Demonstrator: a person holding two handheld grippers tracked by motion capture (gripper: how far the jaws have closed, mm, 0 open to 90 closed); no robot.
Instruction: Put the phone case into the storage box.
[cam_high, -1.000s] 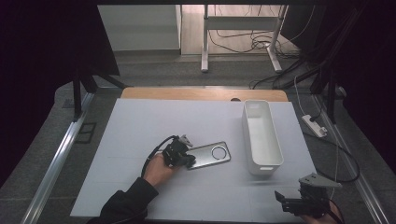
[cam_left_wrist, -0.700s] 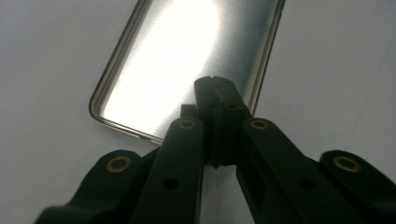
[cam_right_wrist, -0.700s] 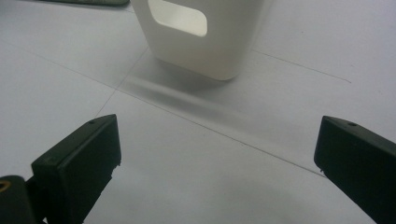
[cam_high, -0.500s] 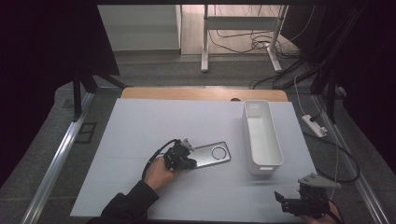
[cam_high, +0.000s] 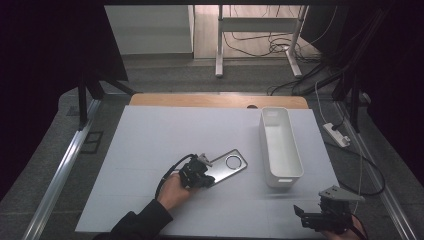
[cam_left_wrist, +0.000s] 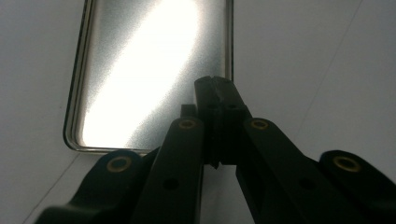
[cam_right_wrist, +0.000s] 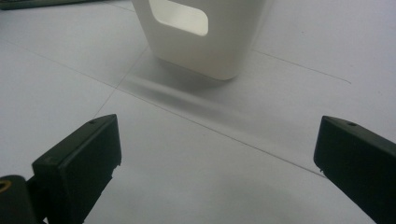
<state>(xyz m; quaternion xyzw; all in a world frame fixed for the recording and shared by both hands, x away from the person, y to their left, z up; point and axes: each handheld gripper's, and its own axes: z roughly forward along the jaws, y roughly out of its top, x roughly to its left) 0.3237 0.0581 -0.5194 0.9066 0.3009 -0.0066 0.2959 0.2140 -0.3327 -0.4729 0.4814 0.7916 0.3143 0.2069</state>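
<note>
Near centre of the white table (cam_high: 150, 145), left gripper (cam_left_wrist: 215, 88) has jaws together over the metal plate (cam_high: 227, 166), grip unclear. Right gripper (cam_right_wrist: 215, 154) waits wide apart near the white bin (cam_high: 280, 145), empty. Plate not yet lifted or binned.

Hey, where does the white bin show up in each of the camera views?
High view: the white bin stands right of centre on the table, long side running away from the person.
Left gripper view: not in it.
Right gripper view: the bin's end wall with its handle cutout is at top centre.
Shared landmark: the white table surface.
</note>
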